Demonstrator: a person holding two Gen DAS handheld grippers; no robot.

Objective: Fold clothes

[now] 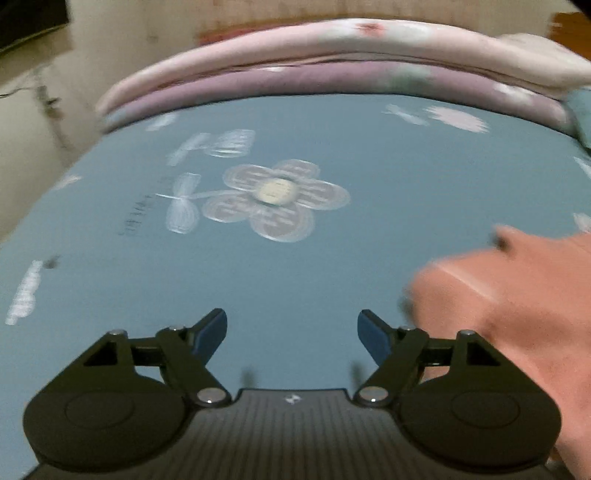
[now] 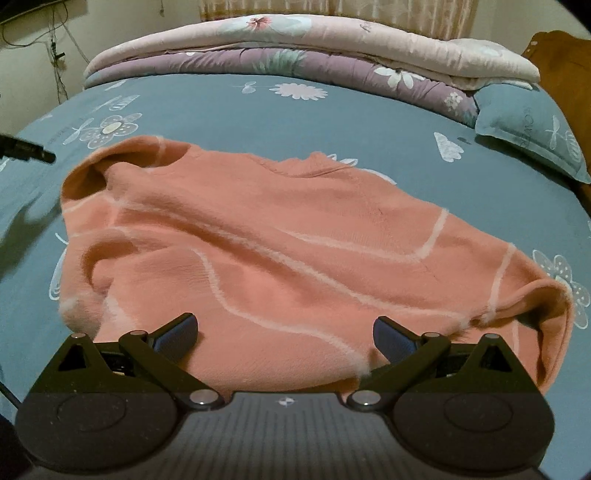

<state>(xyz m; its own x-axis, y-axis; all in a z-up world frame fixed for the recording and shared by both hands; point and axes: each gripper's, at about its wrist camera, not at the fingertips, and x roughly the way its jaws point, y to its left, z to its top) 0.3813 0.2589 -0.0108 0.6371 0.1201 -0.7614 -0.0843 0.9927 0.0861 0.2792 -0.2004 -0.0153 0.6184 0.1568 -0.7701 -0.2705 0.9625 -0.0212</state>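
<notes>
A: Where does the orange sweater (image 2: 288, 251) lie?

B: Across the frame's middle on the blue bedsheet (image 2: 258, 107), long axis left-right, right gripper (image 2: 284, 338) nearest, jaws apart and empty.

A: The left gripper (image 1: 291, 334)?

B: Jaws apart, empty; sweater at lower right.

A blue sheet (image 2: 332, 122) printed with white flowers is covering the bed. Two folded quilts are lying stacked along the far edge: a pink one (image 2: 332, 37) is resting on a purple one (image 2: 258, 61). A blue pillow (image 2: 532, 129) is sitting at the far right corner, just beside the purple quilt. Cables (image 2: 55, 48) are hanging on the wall past the far left corner. A curtain (image 2: 388, 11) is hanging behind the quilts.
</notes>
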